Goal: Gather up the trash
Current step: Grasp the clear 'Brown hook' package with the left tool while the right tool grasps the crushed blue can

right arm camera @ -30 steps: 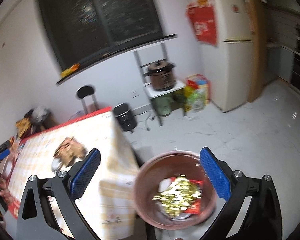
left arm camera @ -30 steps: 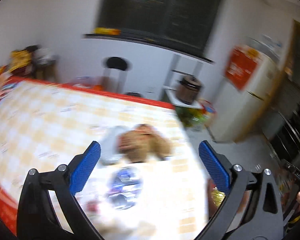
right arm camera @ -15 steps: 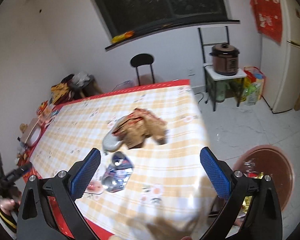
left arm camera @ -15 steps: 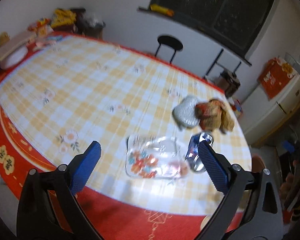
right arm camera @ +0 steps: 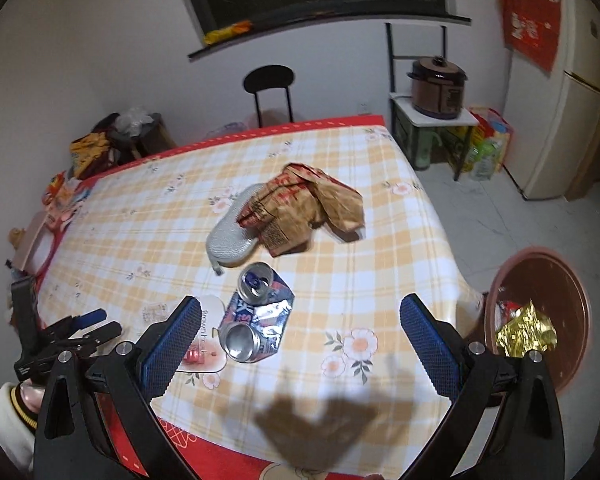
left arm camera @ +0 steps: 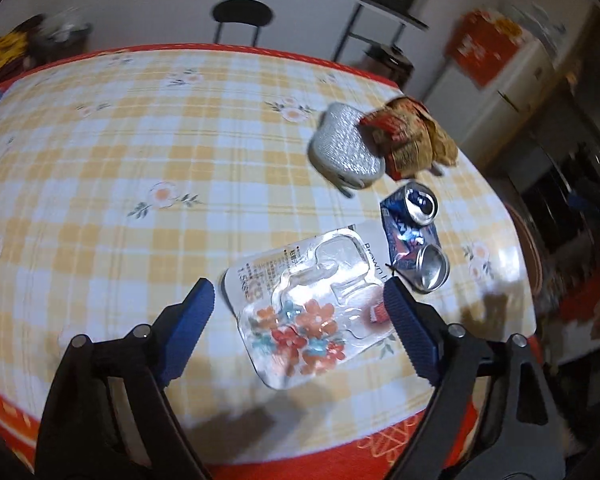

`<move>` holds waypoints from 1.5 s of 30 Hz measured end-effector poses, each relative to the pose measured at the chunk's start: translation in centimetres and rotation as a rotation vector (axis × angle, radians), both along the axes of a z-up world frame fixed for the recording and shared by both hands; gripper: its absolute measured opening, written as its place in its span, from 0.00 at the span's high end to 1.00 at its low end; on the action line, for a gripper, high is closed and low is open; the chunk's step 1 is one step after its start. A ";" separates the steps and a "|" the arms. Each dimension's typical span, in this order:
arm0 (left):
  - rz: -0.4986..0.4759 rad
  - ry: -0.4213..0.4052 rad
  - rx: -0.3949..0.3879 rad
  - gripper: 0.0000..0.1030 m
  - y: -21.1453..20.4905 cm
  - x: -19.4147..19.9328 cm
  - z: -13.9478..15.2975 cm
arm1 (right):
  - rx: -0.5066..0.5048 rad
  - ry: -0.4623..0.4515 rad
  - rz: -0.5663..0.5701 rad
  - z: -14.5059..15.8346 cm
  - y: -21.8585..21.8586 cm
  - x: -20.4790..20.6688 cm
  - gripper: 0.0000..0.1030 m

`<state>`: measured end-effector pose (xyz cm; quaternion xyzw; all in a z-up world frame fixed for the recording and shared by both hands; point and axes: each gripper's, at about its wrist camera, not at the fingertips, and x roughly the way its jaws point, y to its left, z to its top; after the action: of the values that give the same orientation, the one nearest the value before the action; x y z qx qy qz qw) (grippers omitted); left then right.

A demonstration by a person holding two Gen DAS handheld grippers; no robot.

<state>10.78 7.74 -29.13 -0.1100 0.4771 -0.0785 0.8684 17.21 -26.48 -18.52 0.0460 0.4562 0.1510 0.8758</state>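
Note:
A clear plastic blister pack (left arm camera: pixel 308 304) with a flowered card lies near the table's front edge. My left gripper (left arm camera: pixel 296 294) hovers over it, jaws closing, the pack between the fingers but not pressed. A crushed blue can (left arm camera: pixel 414 236) lies just right of the pack. Behind it sit a silver pouch (left arm camera: pixel 344 152) and a crumpled brown paper bag (left arm camera: pixel 412 140). My right gripper (right arm camera: pixel 300 308) is open above the can (right arm camera: pixel 256 316), holding nothing. In the right wrist view, one of its fingers hides part of the pack (right arm camera: pixel 202 336), and the left gripper (right arm camera: pixel 88 320) shows at far left.
The table (right arm camera: pixel 360 260) wears a yellow checked cloth with a red border. A brown bin (right arm camera: pixel 540 280) holding a gold foil wrapper (right arm camera: pixel 526 332) stands on the floor to its right. Beyond are a black stool (right arm camera: pixel 269 80), a cooker (right arm camera: pixel 438 88) and a fridge (right arm camera: pixel 560 120).
The left gripper has come down and closer over the blister pack, and its jaws have narrowed. The right gripper swung from above the bin to over the table near the can.

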 end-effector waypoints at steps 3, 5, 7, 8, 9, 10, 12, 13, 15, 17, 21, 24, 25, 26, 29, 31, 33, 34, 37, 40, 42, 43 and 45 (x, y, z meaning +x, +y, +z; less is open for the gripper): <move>-0.136 0.017 0.020 0.25 -0.1 2.2 -1.1 | 0.001 0.019 -0.063 -0.7 -0.3 -0.3 0.05; -0.235 0.031 0.033 0.32 -0.3 3.5 -1.8 | 0.004 0.031 -0.101 -1.1 -0.6 -0.6 0.05; -0.322 0.044 0.055 0.33 -0.6 4.4 -2.4 | 0.004 0.041 -0.139 -1.6 -0.9 -1.1 0.05; -0.353 0.049 0.067 0.34 -0.7 4.7 -2.7 | 0.003 0.046 -0.153 -1.8 -1.0 -1.3 0.05; -0.398 0.057 0.083 0.35 -0.9 5.3 -3.1 | 0.002 0.054 -0.169 -2.1 -1.0 -1.5 0.05; -0.433 0.065 0.094 0.36 -1.1 5.6 -3.4 | 0.001 0.060 -0.178 -2.3 -1.1 -1.7 0.05; -0.489 0.078 0.104 0.36 -1.3 6.3 -4.0 | -0.003 0.074 -0.203 -2.8 -1.3 -2.1 0.05; -0.512 0.083 0.108 0.36 -1.4 6.7 -4.3 | -0.005 0.081 -0.217 -3.1 -1.4 -2.4 0.05; -0.546 0.091 0.112 0.36 -1.6 7.3 -4.9 | -0.010 0.089 -0.233 -3.3 -1.7 -2.7 0.05; -0.582 0.105 0.113 0.36 -1.9 7.8 -5.4 | -0.019 0.095 -0.253 -3.4 -2.0 -3.0 0.05; -0.664 0.101 0.131 0.42 -2.4 8.2 -6.0 | -0.030 0.096 -0.284 -3.4 -2.6 -3.5 0.05; -0.681 0.104 0.112 0.50 -2.4 8.4 -5.9 | -0.036 0.099 -0.299 -3.4 -2.9 -3.7 0.05; -0.681 0.101 0.113 0.52 -2.4 8.2 -5.9 | -0.036 0.101 -0.303 -3.4 -2.9 -3.7 0.05; -0.678 0.095 0.121 0.56 -2.4 8.1 -5.9 | -0.035 0.104 -0.304 -3.5 -2.9 -3.8 0.05; -0.661 0.078 0.093 0.64 -1.7 8.0 -5.5 | -0.038 0.105 -0.293 -3.5 -2.4 -3.6 0.05; -0.642 0.066 0.091 0.70 -1.4 7.6 -5.2 | -0.036 0.106 -0.278 -3.6 -1.7 -3.3 0.05; -0.607 0.062 0.100 0.71 -1.1 7.3 -5.1 | -0.034 0.105 -0.264 -3.6 -1.1 -3.1 0.05; -0.578 0.060 0.104 0.71 -0.7 7.1 -5.0 | -0.033 0.104 -0.256 -3.6 -0.8 -2.9 0.05; -0.445 0.065 0.100 0.71 0.8 6.5 -5.1 | -0.029 0.100 -0.225 -3.5 0.4 -2.4 0.05; -0.228 0.077 0.099 0.71 3.1 5.7 -5.0 | -0.027 0.100 -0.205 -3.7 1.2 -1.9 0.05; -0.072 0.089 0.069 0.70 4.7 4.7 -5.0 | -0.024 0.104 -0.198 -3.9 1.6 -1.7 0.05; -0.024 0.093 0.055 0.70 5.1 4.2 -5.0 | -0.021 0.110 -0.190 -4.1 1.9 -1.4 0.05; 0.049 0.095 0.040 0.67 5.6 3.0 -5.1 | -0.020 0.115 -0.176 -4.4 2.5 -1.1 0.05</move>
<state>13.76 13.35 -34.21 -0.1080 0.5166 -0.0425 0.8483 16.09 -24.00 -22.89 0.0856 0.5014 0.0660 0.8585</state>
